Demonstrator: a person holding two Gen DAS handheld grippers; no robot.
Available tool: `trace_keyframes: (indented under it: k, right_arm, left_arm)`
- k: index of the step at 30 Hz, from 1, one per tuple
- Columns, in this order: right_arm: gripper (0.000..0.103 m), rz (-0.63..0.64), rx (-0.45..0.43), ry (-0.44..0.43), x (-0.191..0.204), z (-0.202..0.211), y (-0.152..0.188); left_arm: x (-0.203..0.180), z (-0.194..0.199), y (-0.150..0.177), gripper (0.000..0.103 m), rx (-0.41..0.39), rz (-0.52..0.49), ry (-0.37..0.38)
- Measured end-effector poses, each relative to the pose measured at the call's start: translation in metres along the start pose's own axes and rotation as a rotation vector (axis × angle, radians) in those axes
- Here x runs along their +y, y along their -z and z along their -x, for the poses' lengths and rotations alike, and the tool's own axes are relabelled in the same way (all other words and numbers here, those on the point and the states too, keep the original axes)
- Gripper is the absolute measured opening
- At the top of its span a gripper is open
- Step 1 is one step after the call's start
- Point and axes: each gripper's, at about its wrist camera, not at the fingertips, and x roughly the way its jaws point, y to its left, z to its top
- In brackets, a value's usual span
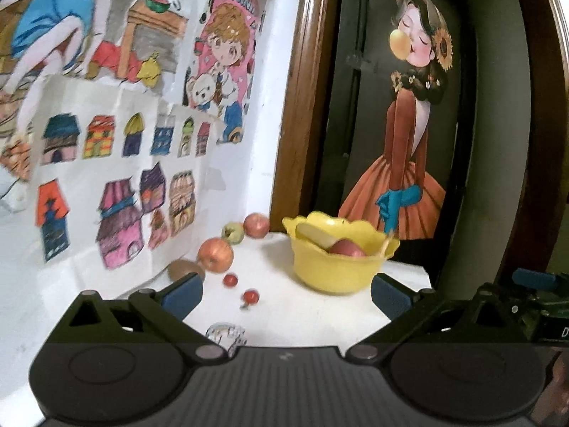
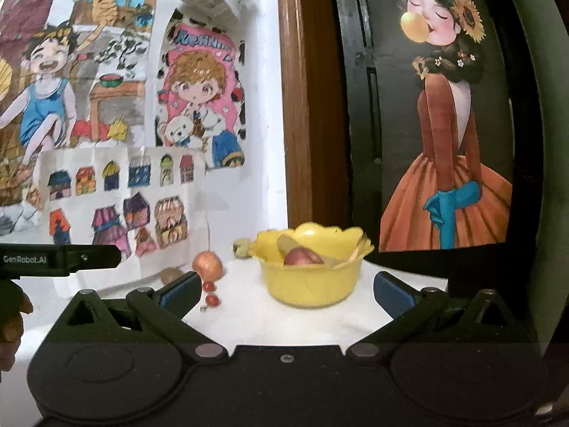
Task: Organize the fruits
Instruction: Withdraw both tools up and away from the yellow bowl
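Both the left tongs (image 1: pixel 286 293) and right tongs (image 2: pixel 286 293) are hovering spread wide, empty. A scalloped yellow plastic bowl (image 1: pixel 332 272) holding a red apple (image 1: pixel 346 249) is sitting on the white worktop (image 1: pixel 284 320); loose round apples (image 1: pixel 215 254) and small red cherry tomatoes (image 1: pixel 251 296) are lying left, beside the drawing-covered wall (image 1: pixel 117 149).

white "genrobot.ai" lettering runs along the black left gripper body (image 2: pixel 58 259), left of the yellow bowl (image 2: pixel 313 281).

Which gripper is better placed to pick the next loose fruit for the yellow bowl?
Probably left. The left gripper is open, with the small red fruits and apple near its left finger; the right gripper faces the yellow bowl.
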Motion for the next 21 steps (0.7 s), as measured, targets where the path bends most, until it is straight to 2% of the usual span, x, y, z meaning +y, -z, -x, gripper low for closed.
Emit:
trace_keyframes:
  k: [9,21]
  right_arm:
    - [0.102,-0.023,0.048,-0.015,0.023,0.028,0.019]
    - [0.102,0.013,0.124,-0.044,0.053,0.043,0.035]
  left_arm:
    - [0.01,0.038,0.026,0.103,0.045,-0.016,-0.015]
    - [0.028,0.072,0.048,0.103,0.077,-0.012,-0.063]
